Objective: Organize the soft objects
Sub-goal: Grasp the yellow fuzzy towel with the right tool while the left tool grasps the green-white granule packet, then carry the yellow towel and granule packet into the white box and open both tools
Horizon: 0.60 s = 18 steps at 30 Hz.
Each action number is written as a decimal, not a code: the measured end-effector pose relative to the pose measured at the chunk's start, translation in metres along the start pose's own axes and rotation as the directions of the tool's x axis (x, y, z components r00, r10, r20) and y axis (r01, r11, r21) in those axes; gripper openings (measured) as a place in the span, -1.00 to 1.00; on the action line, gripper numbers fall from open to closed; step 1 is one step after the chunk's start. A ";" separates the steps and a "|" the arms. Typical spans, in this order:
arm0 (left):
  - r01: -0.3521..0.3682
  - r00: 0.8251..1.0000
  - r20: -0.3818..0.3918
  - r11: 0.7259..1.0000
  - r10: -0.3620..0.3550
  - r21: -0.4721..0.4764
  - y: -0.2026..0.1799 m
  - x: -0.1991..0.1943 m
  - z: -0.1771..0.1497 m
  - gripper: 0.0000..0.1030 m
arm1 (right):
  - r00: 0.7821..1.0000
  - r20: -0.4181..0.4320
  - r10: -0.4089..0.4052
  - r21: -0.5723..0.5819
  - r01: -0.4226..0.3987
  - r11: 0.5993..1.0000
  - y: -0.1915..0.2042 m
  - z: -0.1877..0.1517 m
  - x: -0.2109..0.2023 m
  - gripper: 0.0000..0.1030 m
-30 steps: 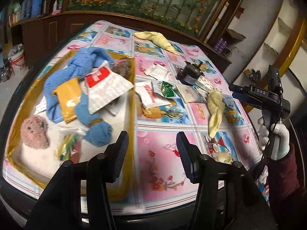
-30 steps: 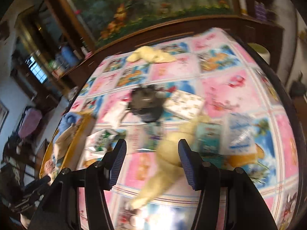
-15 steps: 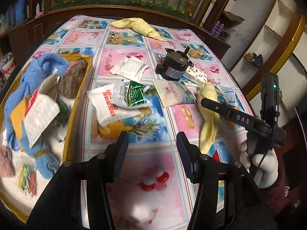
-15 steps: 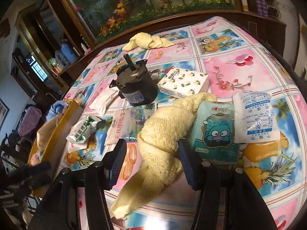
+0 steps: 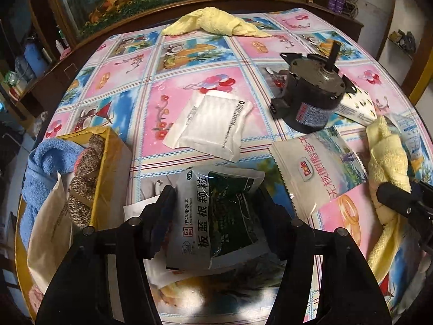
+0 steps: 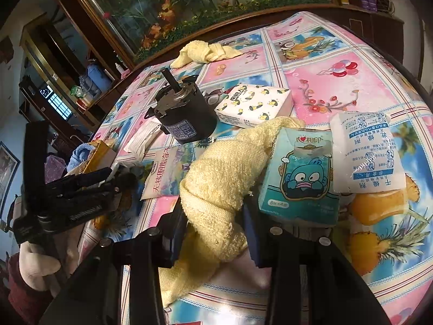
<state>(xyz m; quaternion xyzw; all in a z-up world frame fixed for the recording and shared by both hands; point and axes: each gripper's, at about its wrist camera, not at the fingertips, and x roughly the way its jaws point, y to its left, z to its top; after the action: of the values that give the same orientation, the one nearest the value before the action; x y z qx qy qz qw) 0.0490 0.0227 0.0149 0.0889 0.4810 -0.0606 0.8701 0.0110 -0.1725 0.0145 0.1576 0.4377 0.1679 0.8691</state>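
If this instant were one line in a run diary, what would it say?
left gripper: jaws opening around green-and-white sachet | right gripper: jaws closing on yellow towel | box: holds blue towel

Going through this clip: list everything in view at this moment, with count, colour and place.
yellow towel: 1, pale yellow, twisted, between the right gripper's jaws
second yellow towel: 1, pale yellow, far table edge
green sachet: 1, green and white, between the left gripper's jaws
white pouch: 1, white, mid-table
Dole packet: 1, white, beside the motor
motor: 1, dark grey, upright
tissue packs: 2, white patterned and teal
desiccant packet: 1, white
yellow box: 1, left, holding blue towel, knitted items
left gripper: black, jaws opening
right gripper: black, jaws closing
gloved hand: white
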 end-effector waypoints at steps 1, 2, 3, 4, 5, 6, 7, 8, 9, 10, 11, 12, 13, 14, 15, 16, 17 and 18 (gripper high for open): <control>0.029 1.000 0.003 0.999 -0.029 0.014 -0.003 -0.003 -0.002 0.18 | 1.000 0.001 0.002 0.002 -0.002 1.000 0.000 0.000 0.000 -0.24; 0.057 0.998 0.002 0.998 -0.057 0.022 -0.006 -0.006 -0.004 0.14 | 1.000 0.001 0.003 0.002 -0.003 1.000 0.000 0.000 0.000 -0.24; 0.088 0.996 0.002 0.996 -0.088 0.028 -0.009 -0.010 -0.006 0.03 | 1.000 0.002 0.002 0.001 -0.002 1.000 0.000 0.000 0.000 -0.24; 0.123 0.992 0.002 0.992 -0.123 0.035 -0.012 -0.014 -0.009 -0.01 | 1.000 0.002 0.002 0.001 -0.002 1.000 0.001 0.000 0.000 -0.24; 0.142 0.990 0.006 0.989 -0.143 0.039 -0.014 -0.019 -0.012 -0.02 | 1.000 0.003 0.001 -0.001 -0.001 1.000 0.001 0.000 0.000 -0.24; 0.159 0.987 0.013 0.986 -0.160 0.040 -0.016 -0.024 -0.016 -0.02 | 1.000 0.003 0.000 -0.003 0.000 1.000 0.001 -0.001 0.000 -0.24; 0.174 0.984 0.018 0.984 -0.175 0.040 -0.020 -0.031 -0.018 -0.02 | 1.000 0.004 -0.002 -0.004 0.002 1.000 0.001 -0.001 0.000 -0.24; 0.191 0.981 0.025 0.981 -0.192 0.036 -0.022 -0.036 -0.022 -0.02 | 1.000 0.005 -0.003 -0.005 0.003 1.000 0.002 -0.001 0.000 -0.24; 0.211 0.977 0.033 0.977 -0.212 0.031 -0.023 -0.041 -0.025 -0.02 | 1.000 0.006 -0.004 -0.007 0.004 1.000 0.002 -0.001 0.000 -0.24; 0.223 0.974 0.037 0.975 -0.223 0.027 -0.024 -0.045 -0.028 -0.02 | 1.000 0.007 -0.005 -0.010 0.005 1.000 0.002 -0.001 0.000 -0.24; 0.233 0.971 0.042 0.972 -0.234 0.022 -0.025 -0.050 -0.031 -0.02 | 1.000 0.007 -0.007 -0.013 0.007 1.000 0.003 -0.001 0.000 -0.24; 0.242 0.969 0.049 0.970 -0.242 0.015 -0.025 -0.053 -0.033 -0.02 | 1.000 0.008 -0.008 -0.015 0.008 1.000 0.003 -0.001 0.000 -0.24; 0.251 0.966 0.054 0.968 -0.251 0.008 -0.026 -0.057 -0.036 -0.02 | 1.000 0.008 -0.008 -0.015 0.008 1.000 0.003 -0.001 0.001 -0.24; 0.262 0.964 0.058 0.965 -0.261 0.002 -0.025 -0.060 -0.038 -0.02 | 1.000 0.008 -0.007 -0.015 0.007 1.000 0.003 -0.001 0.001 -0.24; 0.272 0.960 0.064 0.962 -0.271 -0.006 -0.024 -0.065 -0.041 -0.02 | 1.000 0.009 -0.006 -0.015 0.006 1.000 0.003 0.000 0.001 -0.24; 0.278 0.958 0.073 0.961 -0.276 -0.012 -0.023 -0.070 -0.044 -0.02 | 1.000 0.010 -0.005 -0.015 0.005 1.000 0.003 0.000 0.001 -0.24; 0.282 0.956 0.085 0.959 -0.280 -0.017 -0.022 -0.075 -0.047 -0.02 | 1.000 0.011 -0.005 -0.017 0.005 1.000 0.003 0.000 0.001 -0.24; 0.286 0.954 0.096 0.958 -0.283 -0.020 -0.021 -0.080 -0.050 -0.02 | 1.000 0.012 -0.007 -0.020 0.007 1.000 0.003 0.000 0.001 -0.24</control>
<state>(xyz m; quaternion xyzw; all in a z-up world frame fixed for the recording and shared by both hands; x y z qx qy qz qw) -0.0388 0.0149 0.0551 0.0011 0.4489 -0.1809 0.8751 0.0108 -0.1691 0.0148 0.1485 0.4313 0.1684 0.8738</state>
